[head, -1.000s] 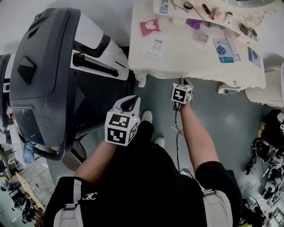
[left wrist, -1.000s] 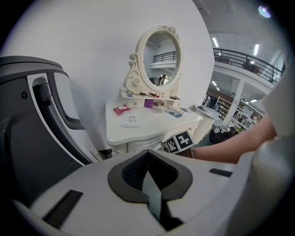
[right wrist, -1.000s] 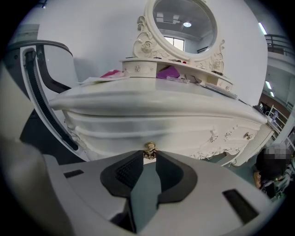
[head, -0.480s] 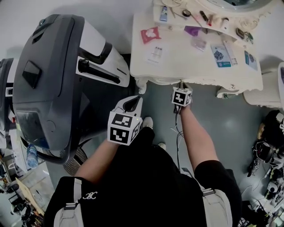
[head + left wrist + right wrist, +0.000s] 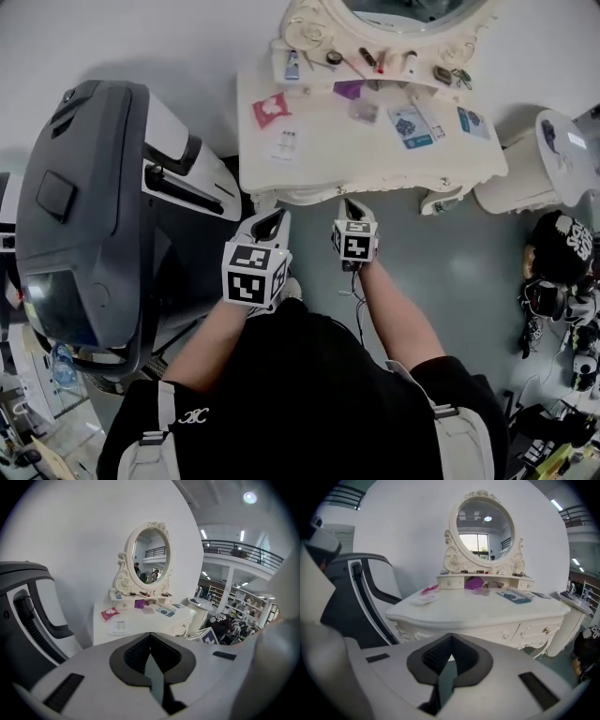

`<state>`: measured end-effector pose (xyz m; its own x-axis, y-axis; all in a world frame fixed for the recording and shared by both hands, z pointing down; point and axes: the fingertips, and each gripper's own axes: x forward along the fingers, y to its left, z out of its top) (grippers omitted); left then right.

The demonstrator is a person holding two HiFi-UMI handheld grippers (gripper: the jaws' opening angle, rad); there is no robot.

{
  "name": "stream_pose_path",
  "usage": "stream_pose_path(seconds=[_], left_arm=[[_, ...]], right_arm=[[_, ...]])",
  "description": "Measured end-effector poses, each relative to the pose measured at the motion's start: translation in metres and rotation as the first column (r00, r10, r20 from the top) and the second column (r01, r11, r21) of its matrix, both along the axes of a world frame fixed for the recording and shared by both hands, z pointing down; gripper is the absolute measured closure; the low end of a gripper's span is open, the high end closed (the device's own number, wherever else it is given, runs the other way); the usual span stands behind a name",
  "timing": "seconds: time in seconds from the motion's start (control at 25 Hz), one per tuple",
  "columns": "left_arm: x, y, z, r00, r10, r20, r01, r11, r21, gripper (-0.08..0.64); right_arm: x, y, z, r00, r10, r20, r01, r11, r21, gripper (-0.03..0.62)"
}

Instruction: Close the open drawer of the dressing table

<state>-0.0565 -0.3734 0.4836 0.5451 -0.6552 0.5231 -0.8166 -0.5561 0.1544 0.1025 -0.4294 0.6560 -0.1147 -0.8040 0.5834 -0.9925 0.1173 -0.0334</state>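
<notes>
Drawer: no drawer is seen standing out. In the right gripper view the drawer fronts (image 5: 532, 632) on the near face of the dressing table (image 5: 487, 609) lie flush with the frame, their handles turned toward the camera.
Place: the dressing table is set against the far wall, at the far middle of the head view, with its near edge just beyond the two grippers.
Progress: the closing is judged done as far as can be seen, and no push appears to be left. The left part of the near face is hidden behind the gripper's own body, so a drawer there cannot be ruled out.
Right side: the right gripper (image 5: 351, 210) is held near the table's near edge and apart from it. Its jaws are pressed together with nothing between them.
Left side: the left gripper (image 5: 270, 222) is held just left of the right one, also clear of the table. Its jaws are likewise pressed together on nothing.
Table top: a red packet (image 5: 270, 109) lies at the left and small cards and cosmetics are scattered further right. An oval mirror (image 5: 485, 529) stands at the far edge.
Surroundings: a large grey and white machine (image 5: 84, 206) stands to the left of the table, and a round white stool (image 5: 544, 159) stands to the right.
</notes>
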Motion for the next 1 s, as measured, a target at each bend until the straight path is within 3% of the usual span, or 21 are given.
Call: stream_pose_path(seconds=[0.24, 0.4, 0.56, 0.68, 1.0], left_arm=[[0.026, -0.006, -0.022, 0.998, 0.045, -0.041, -0.043, 0.997, 0.058, 0.552], [0.046, -0.005, -0.036, 0.994, 0.082, -0.067, -0.076, 0.993, 0.086, 0.552], [0.062, 0.002, -0.048, 0.99, 0.119, -0.07, -0.109, 0.985, 0.13, 0.552], [0.073, 0.005, -0.054, 0.988, 0.139, -0.074, -0.127, 0.98, 0.153, 0.552], [0.085, 0.017, -0.053, 0.982, 0.159, -0.103, -0.145, 0.981, 0.132, 0.552]], right_arm=[[0.019, 0.009, -0.11, 0.994, 0.057, 0.096, -0.076, 0.975, 0.211, 0.581], [0.029, 0.026, -0.186, 0.99, 0.068, 0.12, -0.106, 0.932, 0.348, 0.581], [0.029, 0.057, -0.243, 0.995, 0.046, 0.083, -0.08, 0.883, 0.463, 0.583], [0.028, 0.076, -0.258, 0.997, 0.038, 0.066, -0.066, 0.865, 0.497, 0.583], [0.03, 0.096, -0.252, 0.998, 0.038, 0.057, -0.061, 0.872, 0.485, 0.583]])
